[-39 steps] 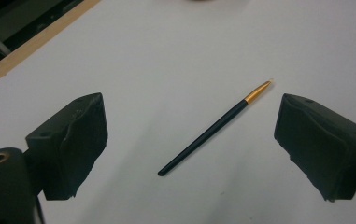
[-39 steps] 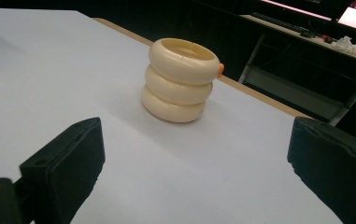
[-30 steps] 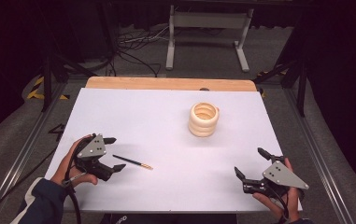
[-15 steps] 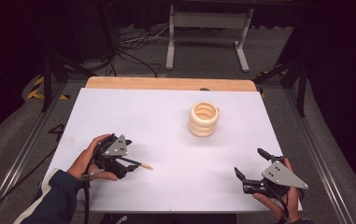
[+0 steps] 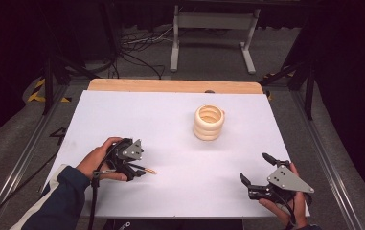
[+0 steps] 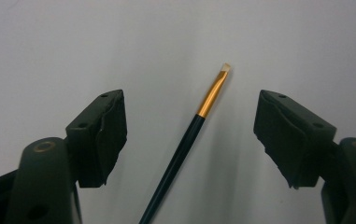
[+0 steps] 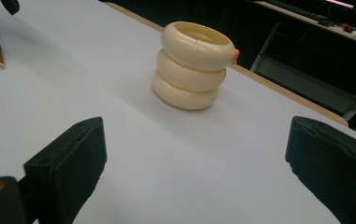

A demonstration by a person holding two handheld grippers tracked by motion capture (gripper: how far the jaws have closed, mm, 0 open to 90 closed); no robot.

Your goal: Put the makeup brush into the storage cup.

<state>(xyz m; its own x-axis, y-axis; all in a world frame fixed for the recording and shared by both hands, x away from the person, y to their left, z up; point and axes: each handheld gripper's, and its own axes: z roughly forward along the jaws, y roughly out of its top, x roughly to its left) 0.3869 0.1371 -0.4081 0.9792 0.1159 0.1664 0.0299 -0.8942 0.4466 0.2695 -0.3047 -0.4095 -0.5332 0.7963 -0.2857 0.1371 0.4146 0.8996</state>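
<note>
Brush (image 6: 192, 135) unmarked, lies between closing left claw (image 6: 189, 135) pads, untouched.

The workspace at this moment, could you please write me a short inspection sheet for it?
Surface: white table sheet, wooden far edge.
Job's things: thin paintbrush lying flat between the left tool's pads; cream ribbed holder upright, apart.
Clutter: nothing seen.
Grippers: left tool over the brush, jaws just been closing, pads not touching; right tool open, nothing between.
Cables: one trails from the left tool.
Surroundings: metal stand, floor cables behind.
</note>
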